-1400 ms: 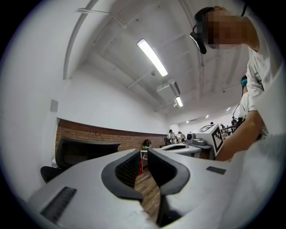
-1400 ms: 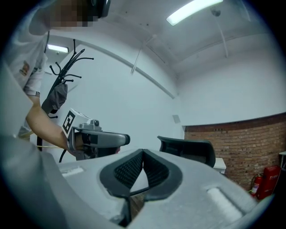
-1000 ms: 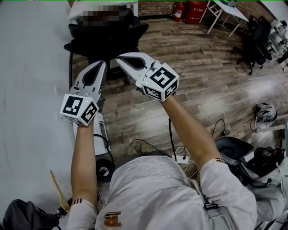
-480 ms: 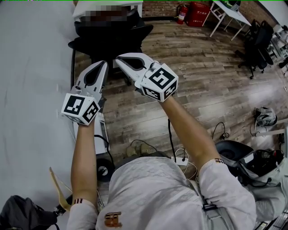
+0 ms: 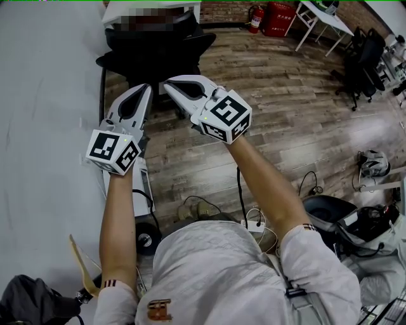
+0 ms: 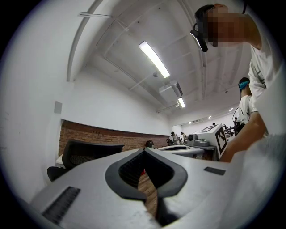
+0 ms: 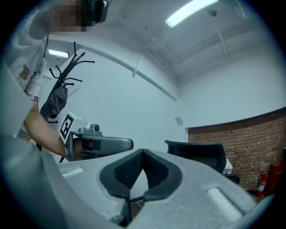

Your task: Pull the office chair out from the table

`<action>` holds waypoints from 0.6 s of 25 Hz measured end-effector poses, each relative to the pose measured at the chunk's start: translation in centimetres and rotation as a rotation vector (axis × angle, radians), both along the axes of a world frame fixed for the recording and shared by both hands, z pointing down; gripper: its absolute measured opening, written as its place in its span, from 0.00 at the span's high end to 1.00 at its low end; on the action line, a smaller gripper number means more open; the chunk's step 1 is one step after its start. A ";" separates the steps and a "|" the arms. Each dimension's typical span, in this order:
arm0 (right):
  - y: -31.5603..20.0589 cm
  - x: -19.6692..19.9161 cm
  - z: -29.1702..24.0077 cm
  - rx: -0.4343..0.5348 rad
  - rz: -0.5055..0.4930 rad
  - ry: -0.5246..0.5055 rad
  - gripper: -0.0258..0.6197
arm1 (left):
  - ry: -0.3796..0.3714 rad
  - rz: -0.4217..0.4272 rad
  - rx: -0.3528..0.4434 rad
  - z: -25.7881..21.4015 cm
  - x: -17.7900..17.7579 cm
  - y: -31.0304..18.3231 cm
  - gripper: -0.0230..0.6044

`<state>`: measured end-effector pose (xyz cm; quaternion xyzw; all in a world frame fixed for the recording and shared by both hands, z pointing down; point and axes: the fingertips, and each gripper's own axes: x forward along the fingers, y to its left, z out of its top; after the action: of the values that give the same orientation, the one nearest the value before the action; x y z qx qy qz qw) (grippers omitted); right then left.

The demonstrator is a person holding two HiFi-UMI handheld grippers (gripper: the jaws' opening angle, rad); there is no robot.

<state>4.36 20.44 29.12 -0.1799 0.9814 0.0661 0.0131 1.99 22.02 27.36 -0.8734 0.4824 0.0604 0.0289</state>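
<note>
Fingers of the left gripper (image 5: 146, 90) and right gripper (image 5: 169, 83) were pressed together on nothing, aimed at the black office chair (image 5: 152, 54), far left by the white counter (image 5: 120, 9). That would suit reaching or letting go.

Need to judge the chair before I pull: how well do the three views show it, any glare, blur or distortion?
Head view: sharp, edges bent; the office chair is a dark mass with little detail; glare on the floor at right. Left gripper view: heavy fisheye, chair dim at the left, bright ceiling light. Right gripper view: bluish cast, chair a dark silhouette.
</note>
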 end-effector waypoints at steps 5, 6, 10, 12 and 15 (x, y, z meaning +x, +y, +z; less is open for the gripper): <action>0.2 -0.4 0.0 0.002 0.001 -0.001 0.96 | -0.003 0.006 0.001 0.2 -0.2 0.2 0.96; 0.2 -0.6 0.1 0.003 -0.001 0.000 0.96 | -0.001 0.007 0.002 0.4 -0.4 0.1 0.96; 0.3 -0.9 0.2 0.005 0.002 0.003 0.96 | 0.005 0.014 0.007 0.4 -0.6 0.2 0.96; 0.2 -0.8 0.1 0.006 0.006 0.002 0.96 | 0.004 0.019 0.009 0.4 -0.5 0.2 0.96; 0.0 -0.6 -0.1 0.007 0.008 0.001 0.96 | 0.006 0.021 0.008 0.4 -0.4 -0.1 0.96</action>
<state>3.75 20.43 29.07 -0.1836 0.9804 0.0699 0.0130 1.58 21.95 27.74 -0.8780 0.4732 0.0653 0.0303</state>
